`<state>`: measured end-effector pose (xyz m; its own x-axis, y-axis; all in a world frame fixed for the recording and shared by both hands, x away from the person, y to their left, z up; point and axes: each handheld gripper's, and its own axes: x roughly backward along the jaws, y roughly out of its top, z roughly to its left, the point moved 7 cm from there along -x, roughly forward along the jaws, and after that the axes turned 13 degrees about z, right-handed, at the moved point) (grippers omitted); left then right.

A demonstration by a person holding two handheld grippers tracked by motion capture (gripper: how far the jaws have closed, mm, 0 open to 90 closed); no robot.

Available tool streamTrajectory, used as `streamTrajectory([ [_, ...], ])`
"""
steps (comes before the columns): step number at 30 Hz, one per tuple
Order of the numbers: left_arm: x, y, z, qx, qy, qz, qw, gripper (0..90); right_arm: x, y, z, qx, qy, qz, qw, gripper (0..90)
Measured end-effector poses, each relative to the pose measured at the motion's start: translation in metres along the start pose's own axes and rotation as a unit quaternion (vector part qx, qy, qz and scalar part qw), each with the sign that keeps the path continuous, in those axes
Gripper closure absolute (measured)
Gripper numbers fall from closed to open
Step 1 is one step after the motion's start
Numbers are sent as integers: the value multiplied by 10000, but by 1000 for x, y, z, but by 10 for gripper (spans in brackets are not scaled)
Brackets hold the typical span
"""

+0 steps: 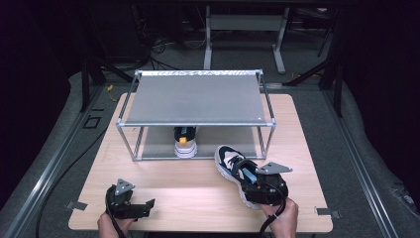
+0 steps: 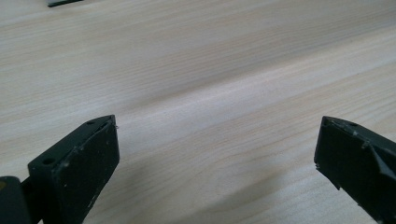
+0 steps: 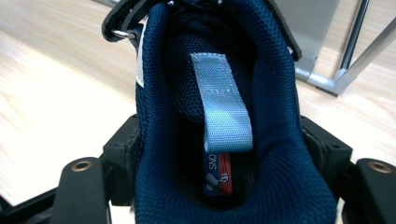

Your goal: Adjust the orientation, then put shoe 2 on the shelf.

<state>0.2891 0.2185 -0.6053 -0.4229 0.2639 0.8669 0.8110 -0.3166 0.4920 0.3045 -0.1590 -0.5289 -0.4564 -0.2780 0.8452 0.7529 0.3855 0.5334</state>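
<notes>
Dark floor and cables surround a pale wooden counter [image 1: 198, 183], seen from above with a two-level metal shelf [image 1: 195, 99] standing at its far side.

At about 7 o'clock on the counter, near the front edge, the left tongs [image 1: 148, 204] lie low in the person's left hand [image 1: 110, 224], pointing toward 3 o'clock. In the left gripper view their jaws stand wide apart with nothing but bare wood grain between them.

At 12 o'clock, on the shelf's lower level, a second shoe [image 1: 185, 142] stands with its heel toward the viewer, orange and blue on a white sole.

At about 4 o'clock, just in front of the shelf's right leg, the navy and white sneaker [image 1: 233, 163] points its toe toward 11 o'clock. The right tongs [image 1: 255, 184] are clamped on its heel end, held by the right hand [image 1: 282, 218]. In the right gripper view the two jaws press on either side of the navy mesh collar, and the sneaker's opening faces the camera, with a light blue pull tab [image 3: 223, 105] hanging over a small red and blue label [image 3: 217, 173].
</notes>
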Motion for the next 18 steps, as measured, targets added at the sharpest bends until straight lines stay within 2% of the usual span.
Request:
streamTrajectory([
  [10,2,-1,1,-1,-14,-95,10000,0,-4,22,2,19,-36,7,10000,286],
  [11,3,-2,2,34,-22,-113,9999,0,-4,24,1,7,-167,29,9999,286],
  [18,2,-3,1,25,-33,-131,9999,0,-11,36,1,40,-282,58,9996,285],
])
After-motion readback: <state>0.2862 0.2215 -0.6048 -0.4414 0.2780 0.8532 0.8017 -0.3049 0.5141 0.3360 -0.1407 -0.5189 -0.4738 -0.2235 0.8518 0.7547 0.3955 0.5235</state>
